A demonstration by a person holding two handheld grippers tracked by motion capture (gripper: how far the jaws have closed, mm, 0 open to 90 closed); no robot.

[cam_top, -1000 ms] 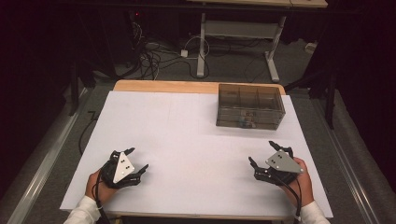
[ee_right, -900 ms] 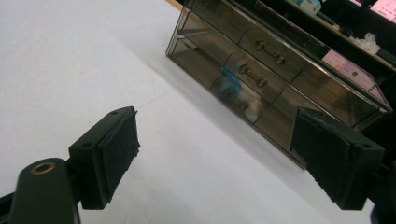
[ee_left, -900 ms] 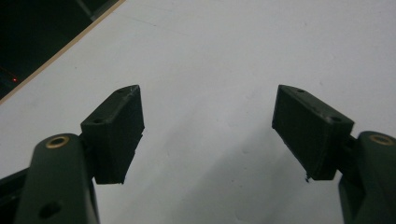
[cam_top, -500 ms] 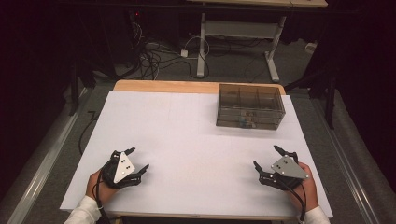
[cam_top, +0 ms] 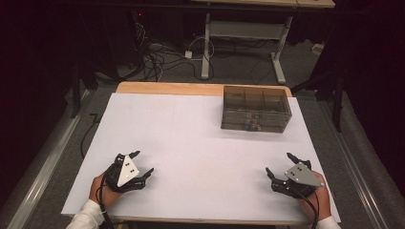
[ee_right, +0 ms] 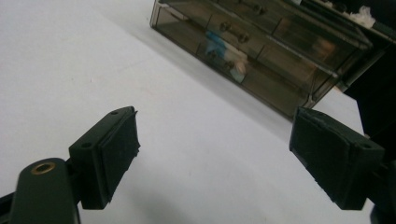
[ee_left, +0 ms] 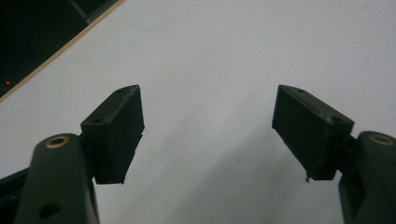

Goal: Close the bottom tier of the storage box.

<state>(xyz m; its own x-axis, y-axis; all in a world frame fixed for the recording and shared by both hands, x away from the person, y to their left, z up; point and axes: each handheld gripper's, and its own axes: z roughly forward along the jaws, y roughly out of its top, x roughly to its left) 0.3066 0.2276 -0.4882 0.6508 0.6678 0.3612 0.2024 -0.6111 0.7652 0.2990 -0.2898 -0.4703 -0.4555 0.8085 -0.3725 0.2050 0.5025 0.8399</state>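
A smoky transparent drawer box stands at the back right of the white table; in the right gripper view the drawer box shows small knobs and bluish items inside. My left gripper rests near the front left edge, open, nothing between its jaws. In its own view the left gripper frames bare white tabletop. My right gripper sits near the front right edge, open and empty. The right gripper points toward the box, well short of it.
A wooden strip runs along the table's far edge. Beyond it lie cables on the floor and the legs of another desk. Grey rails flank the table on both sides.
My right gripper has drifted to the right and slightly toward the front edge. The left gripper has stayed almost still.
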